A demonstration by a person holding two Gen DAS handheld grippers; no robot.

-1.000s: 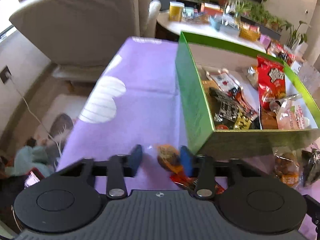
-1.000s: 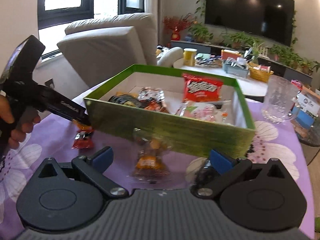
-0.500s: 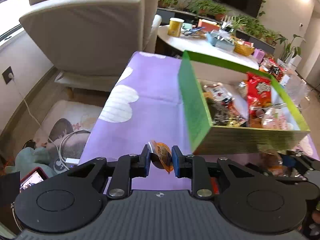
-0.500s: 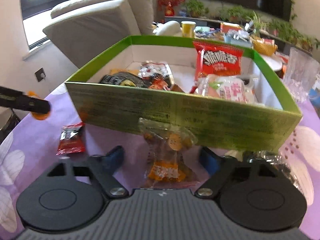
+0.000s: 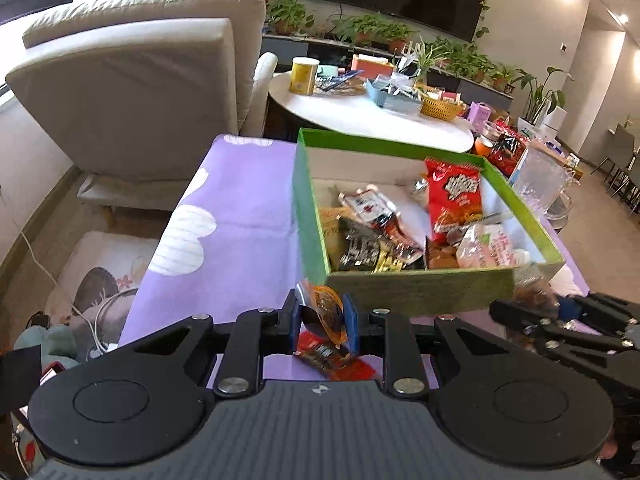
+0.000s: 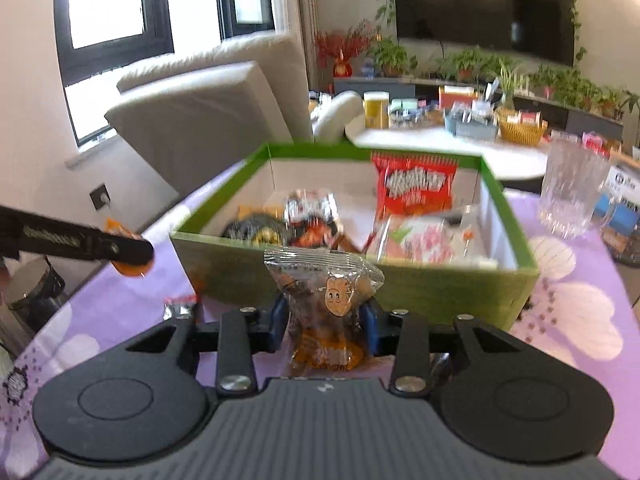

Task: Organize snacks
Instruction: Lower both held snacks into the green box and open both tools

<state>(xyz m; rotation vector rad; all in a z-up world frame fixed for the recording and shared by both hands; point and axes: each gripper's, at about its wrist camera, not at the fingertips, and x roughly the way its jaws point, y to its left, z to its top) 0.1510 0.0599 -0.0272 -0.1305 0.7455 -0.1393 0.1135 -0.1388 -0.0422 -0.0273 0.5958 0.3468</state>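
Observation:
A green box (image 5: 420,289) (image 6: 404,292) with several snack packets inside stands on the purple tablecloth. My left gripper (image 5: 323,317) is shut on a small orange snack packet (image 5: 325,308), held above the cloth just before the box's near left corner; it also shows in the right wrist view (image 6: 128,266). My right gripper (image 6: 325,320) is shut on a clear snack bag (image 6: 326,300) with orange print, held in front of the box's near wall. A red snack packet (image 5: 334,362) lies on the cloth under my left gripper.
A clear glass jug (image 6: 574,192) and a blue-white carton (image 6: 620,204) stand right of the box. A beige armchair (image 5: 132,92) is at the left. A white round table (image 5: 372,116) with clutter stands behind the box.
My left gripper closed on the orange packet and lifted it off the cloth. My right gripper closed on the clear snack bag and raised it in front of the box.

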